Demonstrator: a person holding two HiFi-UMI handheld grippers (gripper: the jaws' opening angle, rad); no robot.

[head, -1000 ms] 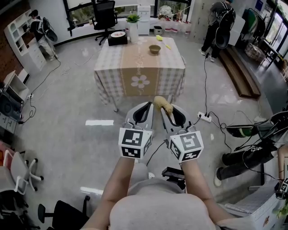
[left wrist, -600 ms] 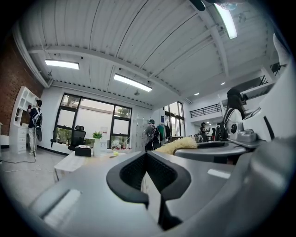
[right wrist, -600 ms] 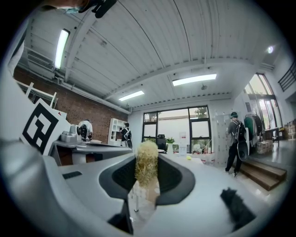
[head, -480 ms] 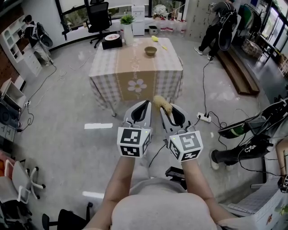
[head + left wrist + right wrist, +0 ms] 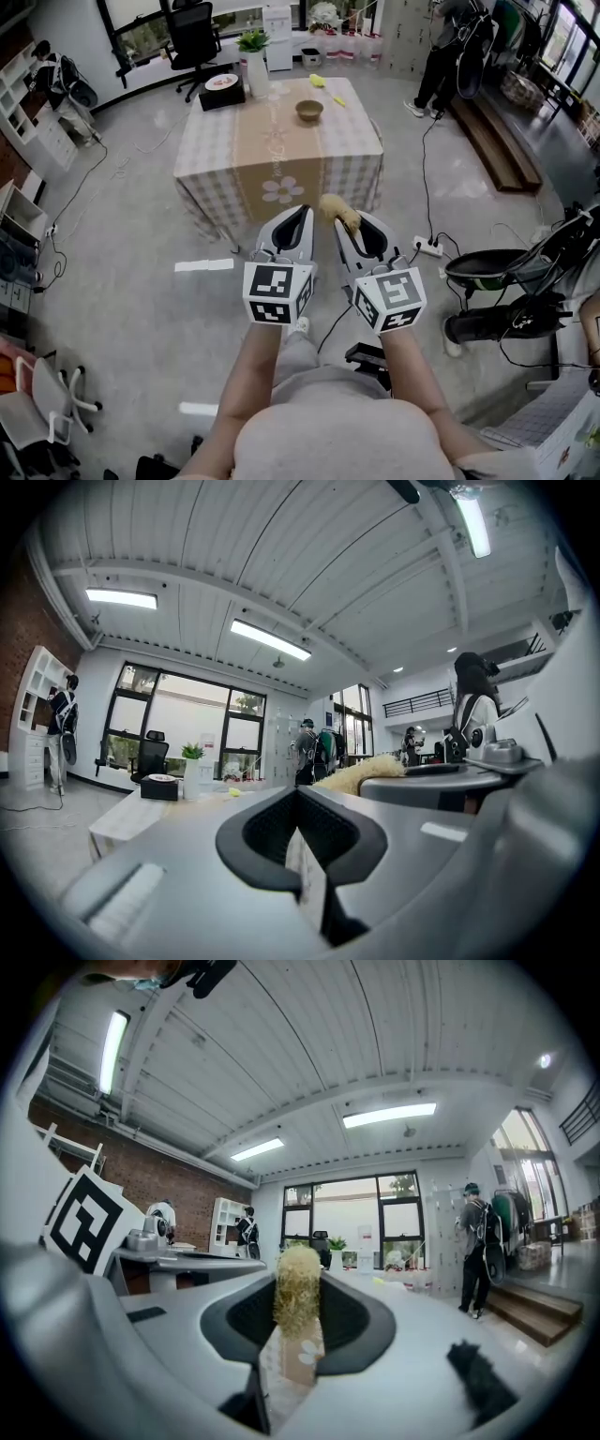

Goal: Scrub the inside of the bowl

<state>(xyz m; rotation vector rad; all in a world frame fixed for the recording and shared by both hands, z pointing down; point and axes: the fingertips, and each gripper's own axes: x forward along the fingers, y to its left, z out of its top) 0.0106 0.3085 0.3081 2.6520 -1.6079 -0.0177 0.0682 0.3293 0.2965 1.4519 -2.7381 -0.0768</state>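
Observation:
A small brown bowl stands far off on the checked tablecloth of a table with a beige runner. Both grippers are held side by side in front of the person's body, well short of the table. My left gripper is shut with nothing between its jaws; in the left gripper view the left gripper shows its pads pressed together. My right gripper is shut on a yellowish fibrous scrubber, which sticks out past the fingertips. In the right gripper view the scrubber stands upright between the pads.
On the table's far end stand a potted plant in a white vase, a black box with a plate and yellow items. An office chair, a person, a wooden platform and a floor power strip surround it.
The table has drawn nearer in the head view. Both grippers keep the same pose, the right one still holding the scrubber.

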